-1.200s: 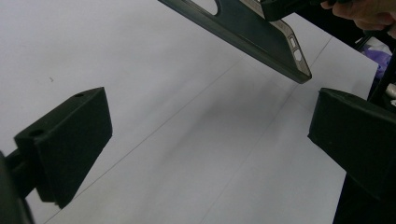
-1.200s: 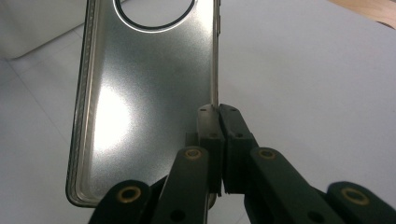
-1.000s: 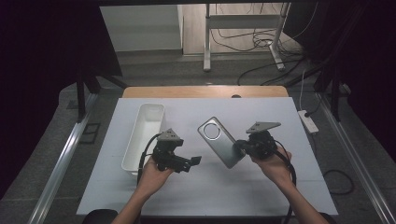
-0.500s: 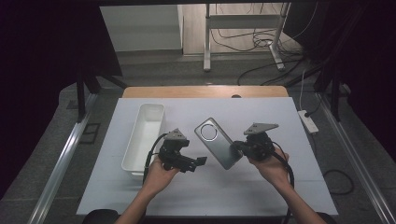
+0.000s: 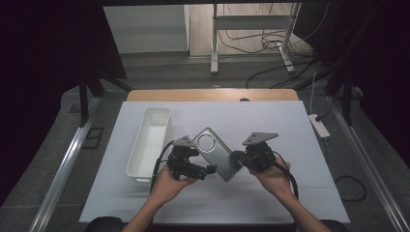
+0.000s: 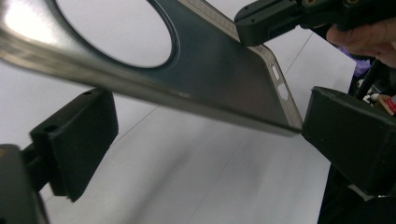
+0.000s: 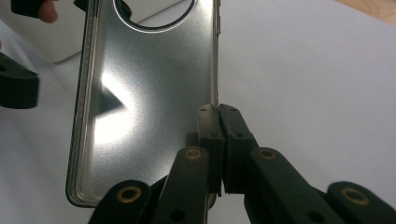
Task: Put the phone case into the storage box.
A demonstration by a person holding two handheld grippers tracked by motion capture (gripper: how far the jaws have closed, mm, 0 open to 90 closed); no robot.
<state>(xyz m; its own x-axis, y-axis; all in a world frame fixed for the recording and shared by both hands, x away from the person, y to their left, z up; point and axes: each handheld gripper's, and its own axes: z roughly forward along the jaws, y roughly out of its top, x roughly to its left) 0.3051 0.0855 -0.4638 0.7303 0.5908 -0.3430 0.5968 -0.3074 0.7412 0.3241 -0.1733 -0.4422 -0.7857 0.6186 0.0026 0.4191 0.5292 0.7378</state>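
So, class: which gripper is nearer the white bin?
Left. The left gripper sits just beside the white bin; the right gripper is farther, beyond the phone case.

Phone case between wide jaws

The grey phone case (image 6: 219,74) slants across above the white table (image 6: 187,177), its round hole up top. The left gripper (image 6: 205,140) stands wide, one pad (image 6: 74,140) clear below, the case's corner at the other. The right gripper (image 6: 275,21) pinches its far edge.

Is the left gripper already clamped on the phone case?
No: in the left gripper view the left gripper has its jaws wide apart, the phone case edge between them, while the right gripper pinches it.
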